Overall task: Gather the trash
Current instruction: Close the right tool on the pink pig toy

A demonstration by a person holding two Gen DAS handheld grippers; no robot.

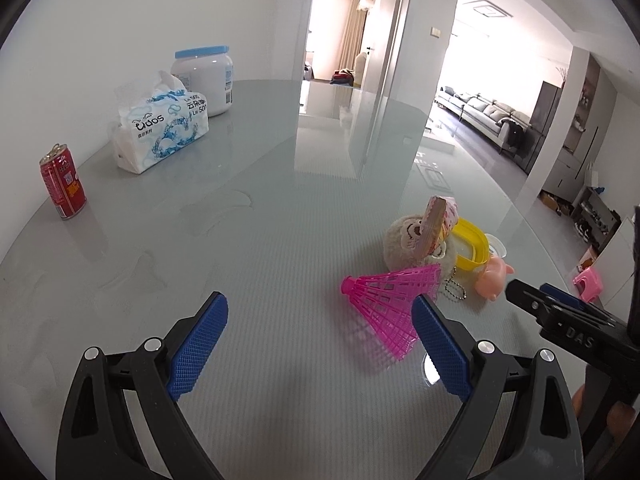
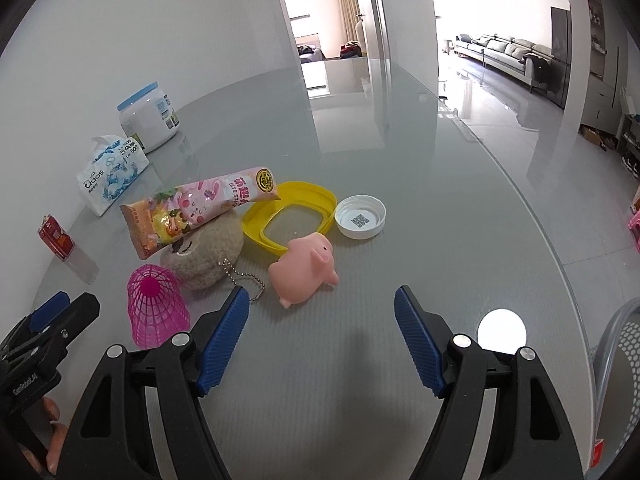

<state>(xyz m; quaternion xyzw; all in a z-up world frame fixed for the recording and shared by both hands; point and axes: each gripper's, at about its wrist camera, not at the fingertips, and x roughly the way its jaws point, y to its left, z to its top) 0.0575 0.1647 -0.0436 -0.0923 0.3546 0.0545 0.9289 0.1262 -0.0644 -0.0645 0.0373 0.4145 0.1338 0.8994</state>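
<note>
Risk at the far left: can (image 1: 63, 181), red, upright on the bench (image 1: 240, 240) close to the wall, well apart from both tongs; likely to tip and roll if clipped on the rim instead of squeezed round the body. Beside it, tissue pack (image 1: 160, 124) and jar (image 1: 204, 80), probably not trash; risk of sweeping them up by mistake.

Left tongs (image 1: 320, 302) wide open, holding nothing, right finger just in front of the pink shuttlecock (image 1: 390, 300); danger of snagging its open lattice and dragging the heap.

Middle heap: wrapper (image 2: 200, 208), pink and orange, glossy, crinkled, lying propped across the plush (image 2: 204, 256) with its far end over the yellow ring (image 2: 292, 216). Thin film, apt to slip from the pads or to pull the plush along by its bead chain.

Further right: rubber pig (image 2: 304, 268) touching the ring, then white cap (image 2: 360, 216), shallow, open side up, flat on glass and hard to pinch without skidding.

Right tongs (image 2: 320, 294) also spread wide and empty, hovering short of the pig. Mesh bin (image 2: 624, 360) at the far right edge, mostly out of frame.
</note>
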